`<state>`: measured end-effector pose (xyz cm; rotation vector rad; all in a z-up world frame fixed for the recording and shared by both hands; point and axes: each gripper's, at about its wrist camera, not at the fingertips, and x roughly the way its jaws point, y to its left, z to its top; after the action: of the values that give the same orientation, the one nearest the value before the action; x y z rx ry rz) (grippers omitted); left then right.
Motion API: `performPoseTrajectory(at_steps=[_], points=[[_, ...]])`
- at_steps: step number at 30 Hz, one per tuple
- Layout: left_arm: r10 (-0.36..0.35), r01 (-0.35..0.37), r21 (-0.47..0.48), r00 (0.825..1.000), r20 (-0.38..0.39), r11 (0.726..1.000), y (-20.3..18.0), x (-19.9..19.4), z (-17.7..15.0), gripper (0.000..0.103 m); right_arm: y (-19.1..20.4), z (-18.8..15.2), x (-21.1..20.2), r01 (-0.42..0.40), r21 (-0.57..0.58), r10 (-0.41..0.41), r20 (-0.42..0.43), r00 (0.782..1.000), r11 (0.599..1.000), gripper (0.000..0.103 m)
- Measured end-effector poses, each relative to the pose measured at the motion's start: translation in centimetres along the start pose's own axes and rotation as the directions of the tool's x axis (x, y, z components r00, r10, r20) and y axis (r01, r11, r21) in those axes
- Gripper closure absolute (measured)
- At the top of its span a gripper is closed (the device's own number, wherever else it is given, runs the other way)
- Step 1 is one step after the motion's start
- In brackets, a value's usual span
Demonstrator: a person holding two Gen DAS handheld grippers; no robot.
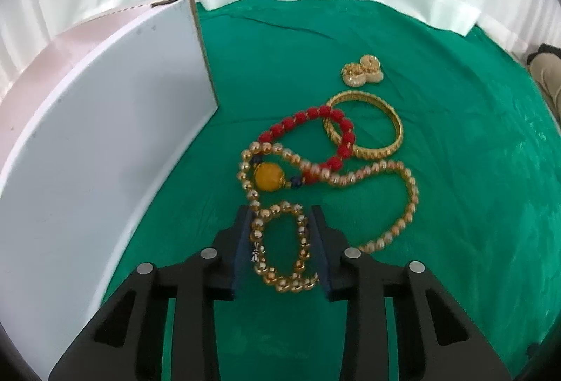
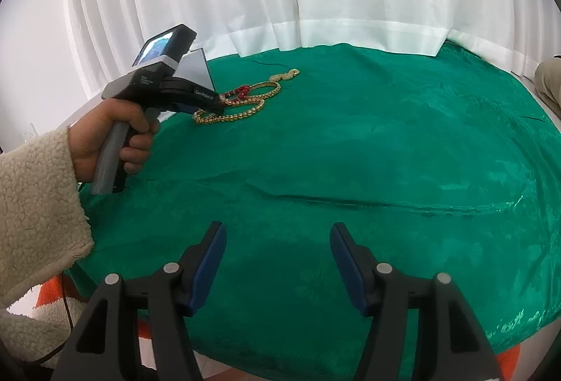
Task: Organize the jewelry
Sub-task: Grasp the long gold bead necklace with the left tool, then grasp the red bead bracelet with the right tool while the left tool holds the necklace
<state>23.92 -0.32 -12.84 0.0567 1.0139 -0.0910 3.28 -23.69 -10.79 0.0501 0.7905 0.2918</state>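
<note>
A: Nearest first. Left hand-held gripper (image 1: 282, 242) has its pads either side of the small loop of the gold bead necklace (image 1: 408, 191), right at the beads. I can't tell whether they pinch it or just bracket it.

B: Risk?

A: I'd judge tangling. Past that loop the necklace runs under the red bead bracelet (image 1: 331, 135), and the bracelet overlaps the gold bangle (image 1: 378, 127). Lift the loop and the rest may drag along or slip off the pads. The amber bead (image 1: 268, 175) adds weight on one side.

B: Beyond the bangle?

A: A pair of gold earrings (image 1: 363, 69), apart from the pile. Left of the necklace stands a white box (image 1: 105, 142); its inside is hidden, so no telling what room it has.

B: Other side?

A: Right hand-held gripper (image 2: 278, 262) hangs wide apart, holding nothing, over bare green cloth (image 2: 385, 135) on the counter, well away from the necklace. From there the pile is small, and the left tool covers part of it.
</note>
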Motion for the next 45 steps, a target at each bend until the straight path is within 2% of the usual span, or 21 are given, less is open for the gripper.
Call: performPoseTrajectory(at_steps=[3, 4, 7, 12, 17, 19, 24, 27, 30, 32, 35, 38, 42, 45], points=[[-0.004, 0.004, 0.008, 1.000, -0.010, 1.000, 0.1, -0.5, -0.8, 0.075, 0.1, 0.0, 0.0, -0.001, -0.006, 0.001, 0.004, 1.000, 1.000, 0.040], [-0.018, 0.018, 0.008, 1.000, -0.014, 1.000, 0.3, -0.8, -1.2, 0.090, -0.1, -0.2, -0.2, -0.001, -0.007, 0.001, 0.007, 1.000, 1.000, 0.040], [-0.063, 0.063, -0.006, 0.998, -0.023, 0.998, 1.0, -1.9, -2.7, 0.091, -0.1, -0.4, -0.5, 0.002, -0.005, -0.002, 0.012, 1.000, 1.000, 0.040], [-0.089, 0.089, -0.004, 0.996, -0.018, 0.996, 2.6, -4.2, -6.3, 0.092, 0.1, -0.4, -0.6, 0.006, -0.005, -0.006, 0.012, 1.000, 1.000, 0.040], [-0.105, 0.104, -0.071, 0.994, -0.021, 0.992, 5.1, -6.1, -9.1, 0.094, 0.6, -0.6, -0.6, 0.004, -0.014, -0.004, 0.014, 1.000, 1.000, 0.040], [-0.113, 0.111, -0.097, 0.993, -0.017, 0.989, 5.3, -6.3, -9.4, 0.097, 0.8, -0.6, -0.3, 0.004, -0.017, -0.004, 0.003, 1.000, 1.000, 0.040], [-0.104, 0.102, -0.130, 0.995, -0.009, 0.986, 5.8, -6.3, -11.0, 0.096, 1.4, -0.4, 0.0, 0.011, -0.036, -0.011, -0.010, 1.000, 0.999, 0.040], [-0.099, 0.098, -0.130, 0.995, 0.003, 0.987, 5.6, -6.2, -10.7, 0.096, 1.6, -0.2, 0.2, 0.009, -0.040, -0.010, -0.025, 1.000, 0.999, 0.040], [-0.108, 0.110, -0.133, 0.994, 0.017, 0.985, 5.8, -6.0, -10.7, 0.084, 1.2, 1.1, 0.6, -0.022, -0.030, 0.021, -0.059, 0.998, 0.999, 0.040], [-0.106, 0.109, -0.140, 0.994, 0.030, 0.984, 5.9, -5.9, -10.5, 0.066, 1.1, 2.4, 0.7, -0.049, -0.036, 0.046, -0.068, 0.997, 0.998, 0.040], [-0.071, 0.078, -0.145, 0.996, 0.049, 0.986, 5.8, -5.9, -10.2, 0.046, 0.0, 6.3, 1.9, -0.100, -0.001, 0.099, -0.096, 0.990, 0.995, 0.040], [-0.060, 0.068, -0.149, 0.996, 0.061, 0.986, 5.9, -5.4, -9.9, 0.043, -1.8, 10.9, 4.5, -0.113, 0.081, 0.124, -0.150, 0.981, 0.990, 0.040], [-0.051, 0.062, -0.160, 0.996, 0.069, 0.985, 6.2, -5.2, -9.7, 0.042, -2.1, 15.4, 8.2, -0.123, 0.113, 0.141, -0.173, 0.975, 0.986, 0.040], [-0.022, 0.032, -0.136, 0.997, 0.069, 0.990, 5.8, -5.0, -9.6, 0.042, -1.2, 18.9, 12.1, -0.184, 0.163, 0.213, -0.184, 0.960, 0.969, 0.042]])
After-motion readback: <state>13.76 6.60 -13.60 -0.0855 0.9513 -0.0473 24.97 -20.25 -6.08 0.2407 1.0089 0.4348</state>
